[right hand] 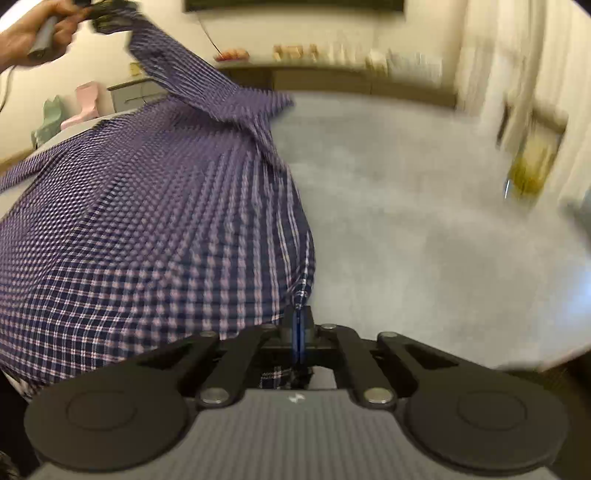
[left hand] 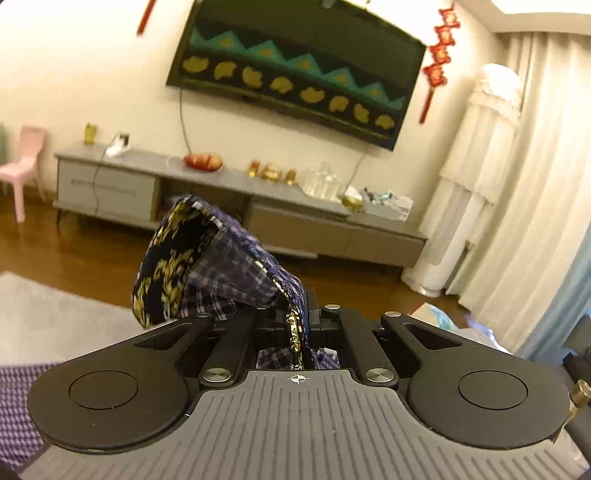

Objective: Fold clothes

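Between the right gripper's (right hand: 298, 328) closed jaws, nearest the right wrist lens: a thin edge of the plaid shirt (right hand: 147, 221), clamped; a scrap of plaid shows behind the jaws too. Bite looks shallow, right at the hem.

Left of that, the shirt spreads wide over the grey table (right hand: 424, 206), mostly flat near the lens, then rising in a taut ridge toward the top-left corner.

Far end of the ridge: left gripper (right hand: 110, 16), held in a hand (right hand: 33, 35), lifted clear of the table. In the left wrist view its jaws are clenched on a bunched part of the shirt, a cuff or collar with gold-patterned lining (left hand: 166, 266) turned out. Which of the two, cannot tell.

Beyond, left wrist view: cabinet (left hand: 110, 184) and a dark wall hanging (left hand: 295, 74). Not in play.

Judgement: spreading or lifting stage, both ends pinched, fold not yet made. To do it well:
- keep both grips shut; the right hold is thin and may slip under pull
- keep even tension so the cloth between stays smooth
- lower onto bare table, edges squared, before letting go
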{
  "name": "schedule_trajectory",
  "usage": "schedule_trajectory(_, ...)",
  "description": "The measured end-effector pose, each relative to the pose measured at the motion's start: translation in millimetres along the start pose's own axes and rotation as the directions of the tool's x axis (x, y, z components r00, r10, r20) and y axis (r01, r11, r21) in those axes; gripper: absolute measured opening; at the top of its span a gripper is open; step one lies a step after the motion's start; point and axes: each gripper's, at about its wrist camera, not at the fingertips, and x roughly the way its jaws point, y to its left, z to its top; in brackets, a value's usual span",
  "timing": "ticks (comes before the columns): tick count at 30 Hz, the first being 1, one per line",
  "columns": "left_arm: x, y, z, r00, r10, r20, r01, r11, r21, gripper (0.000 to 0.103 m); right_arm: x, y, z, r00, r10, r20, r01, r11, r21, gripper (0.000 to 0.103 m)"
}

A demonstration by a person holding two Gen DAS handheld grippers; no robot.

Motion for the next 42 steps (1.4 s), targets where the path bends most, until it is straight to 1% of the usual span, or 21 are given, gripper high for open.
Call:
schedule_trajectory(2, -26.0, 10.3, 7.0, 0.998, 0.015, 0.062, -0.013, 1.0, -0.023, 0.0, -22.4, 22.2, 9.7, 0.997, 0.01, 0.07, -0.002, 0.995, -0.105, 0.001)
schedule_trajectory(4, -47.5, 23.4, 10.8, 0.993, 0.045, 0.107, -0.04, 0.998, -0.048, 0.0, -42.2, 48.9, 16.3, 0.992, 0.067, 0.108, -0.043, 0.976, -0.212, 0.001)
schedule_trajectory(7, -58.8, 56.1, 1.9, 0.983, 0.158, 0.088, -0.15, 0.984, -0.09, 0.0, -44.0, 86.1, 14.0, 0.982, 0.176, 0.068, -0.145, 0.937, -0.319, 0.001)
schedule_trajectory(9, -54.6, 77.3, -9.3, 0.979, 0.197, 0.044, -0.191, 0.975, -0.117, 0.0, -29.7, 103.2, 7.8, 0.978, 0.208, 0.018, -0.189, 0.916, -0.354, 0.001)
schedule_trajectory(11, -41.1, 93.8, -22.8, 0.982, 0.189, -0.019, -0.19, 0.973, -0.135, 0.0, -15.7, 109.2, 2.9, 0.975, 0.22, -0.026, -0.215, 0.913, -0.347, 0.002)
schedule_trajectory(13, -28.1, 103.0, -37.8, 0.98, 0.191, -0.061, -0.198, 0.969, -0.145, 0.0, -3.8, 109.4, 0.6, 0.967, 0.242, -0.086, -0.257, 0.911, -0.323, 0.008)
schedule_trajectory(14, -24.3, 104.3, -43.6, 0.979, 0.192, -0.066, -0.2, 0.97, -0.141, 0.0, -1.5, 106.9, 1.2, 0.958, 0.265, -0.112, -0.287, 0.907, -0.307, 0.018)
schedule_trajectory(16, -20.8, 104.2, -52.7, 0.978, 0.199, -0.061, -0.206, 0.97, -0.13, 0.0, -14.4, 88.9, 13.1, 0.921, 0.374, -0.107, -0.389, 0.887, -0.25, 0.03)
schedule_trajectory(18, -20.9, 100.7, -58.7, 0.979, 0.202, -0.03, -0.204, 0.972, -0.12, 0.0, -27.3, 69.5, 26.7, 0.877, 0.472, -0.087, -0.48, 0.856, -0.191, 0.034)
schedule_trajectory(19, -20.8, 97.3, -58.8, 0.979, 0.206, -0.011, -0.205, 0.972, -0.114, 0.0, -32.4, 54.2, 40.0, 0.871, 0.489, -0.045, -0.489, 0.858, -0.155, 0.034)
schedule_trajectory(20, -20.2, 93.8, -58.4, 0.979, 0.205, 0.003, -0.203, 0.973, -0.109, 0.0, -31.3, 41.1, 49.9, 0.877, 0.48, -0.018, -0.478, 0.87, -0.124, 0.034)
schedule_trajectory(21, -22.4, 90.1, -58.2, 0.98, 0.197, 0.015, -0.195, 0.975, -0.106, 0.0, -23.3, 30.6, 55.2, 0.891, 0.453, -0.015, -0.452, 0.886, -0.101, 0.034)
schedule_trajectory(23, -29.0, 83.4, -54.0, 0.985, 0.171, 0.033, -0.167, 0.98, -0.108, 0.0, 6.3, 13.2, 51.4, 0.935, 0.343, -0.088, -0.35, 0.933, -0.085, 0.031)
schedule_trajectory(25, -38.3, 75.7, -46.0, 0.991, 0.125, 0.039, -0.121, 0.988, -0.099, 0.0, 28.0, -2.3, 42.3, 0.955, 0.261, -0.144, -0.272, 0.96, -0.064, 0.025)
schedule_trajectory(29, -48.9, 46.8, -39.8, 1.0, -0.022, 0.012, 0.022, 0.999, -0.03, 0.0, 25.9, -27.3, 23.2, 0.926, 0.353, -0.138, -0.342, 0.935, 0.098, 0.029)
schedule_trajectory(32, -54.1, -0.6, -51.0, 0.992, -0.125, -0.003, 0.125, 0.988, 0.089, 0.0, 35.4, -26.5, 15.1, 0.899, 0.418, -0.131, -0.394, 0.902, 0.177, 0.03)
schedule_trajectory(34, -56.9, -43.7, -65.4, 0.984, -0.179, -0.014, 0.177, 0.952, 0.248, 0.0, 36.7, -21.4, 15.4, 0.889, 0.441, -0.121, -0.417, 0.89, 0.184, 0.03)
schedule_trajectory(35, -58.5, -67.0, -74.8, 0.978, -0.208, -0.029, 0.205, 0.913, 0.353, 0.0, 37.5, -19.0, 15.8, 0.888, 0.445, -0.118, -0.421, 0.888, 0.183, 0.03)
schedule_trajectory(37, -61.8, -102.4, -100.2, 0.955, -0.277, -0.104, 0.291, 0.81, 0.509, 0.0, 33.7, -25.0, 15.0, 0.884, 0.454, -0.109, -0.429, 0.882, 0.194, 0.03)
schedule_trajectory(40, -65.8, -146.3, -142.3, 0.904, -0.344, -0.256, 0.423, 0.616, 0.664, 0.0, 39.3, -31.8, 11.3, 0.875, 0.476, -0.091, -0.447, 0.864, 0.231, 0.032)
schedule_trajectory(42, -64.6, -155.9, -171.2, 0.883, -0.326, -0.338, 0.468, 0.546, 0.695, 0.0, 42.7, -34.3, 9.2, 0.853, 0.517, -0.071, -0.484, 0.835, 0.263, 0.033)
